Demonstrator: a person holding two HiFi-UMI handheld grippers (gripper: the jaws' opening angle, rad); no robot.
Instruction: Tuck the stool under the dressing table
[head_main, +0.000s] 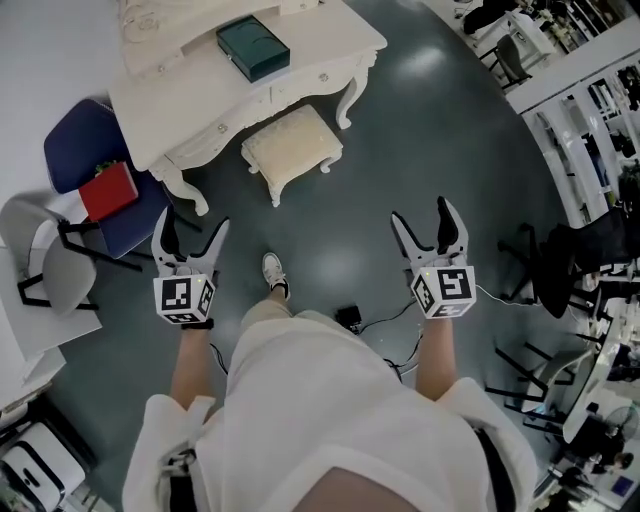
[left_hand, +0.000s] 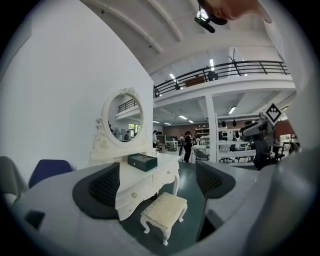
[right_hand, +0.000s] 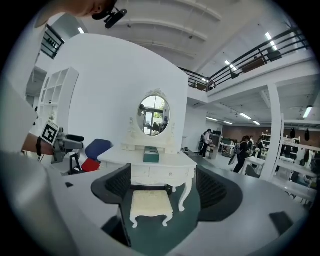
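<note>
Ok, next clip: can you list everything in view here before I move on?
dressing table: 1, cream-white, against the wall ahead
mirror: 1, oval, white frame, on the dressing table
box: 1, dark green, on the dressing table
stool: 1, cream, on the floor before the dressing table, mostly out
blue chair: 1, blue, left of the dressing table
red item: 1, red, on the blue chair
grey chair: 1, pale grey, far left
shoe: 1, white, person's foot
left gripper: 1, grey, open, empty
right gripper: 1, grey, open, empty
</note>
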